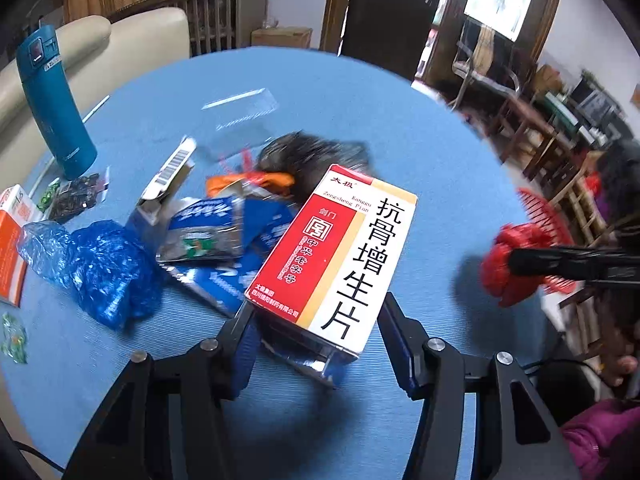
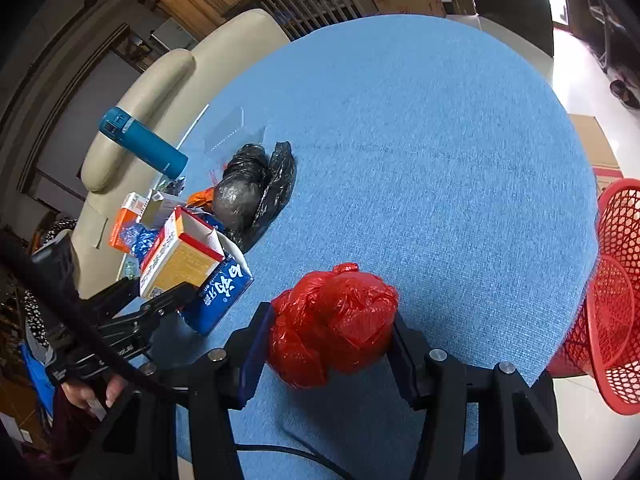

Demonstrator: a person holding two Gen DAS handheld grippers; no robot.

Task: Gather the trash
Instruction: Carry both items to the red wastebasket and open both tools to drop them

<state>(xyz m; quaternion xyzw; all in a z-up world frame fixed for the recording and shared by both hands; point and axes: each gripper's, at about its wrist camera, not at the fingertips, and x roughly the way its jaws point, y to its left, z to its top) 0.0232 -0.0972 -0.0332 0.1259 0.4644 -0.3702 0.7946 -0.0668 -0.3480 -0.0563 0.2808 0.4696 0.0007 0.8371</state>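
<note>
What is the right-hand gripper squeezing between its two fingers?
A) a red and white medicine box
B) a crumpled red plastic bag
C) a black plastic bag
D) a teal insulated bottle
B: in the right wrist view the right gripper has its fingers pressed against both sides of the crumpled red plastic bag, above the blue tablecloth.

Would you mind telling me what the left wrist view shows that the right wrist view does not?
Only the left wrist view shows the printed red-and-white front of the medicine box between the left gripper fingers.

Only the right wrist view shows the right gripper closed around the red plastic bag, and the mesh of the red basket clearly.

Both show the blue table, teal bottle and black bag.
</note>
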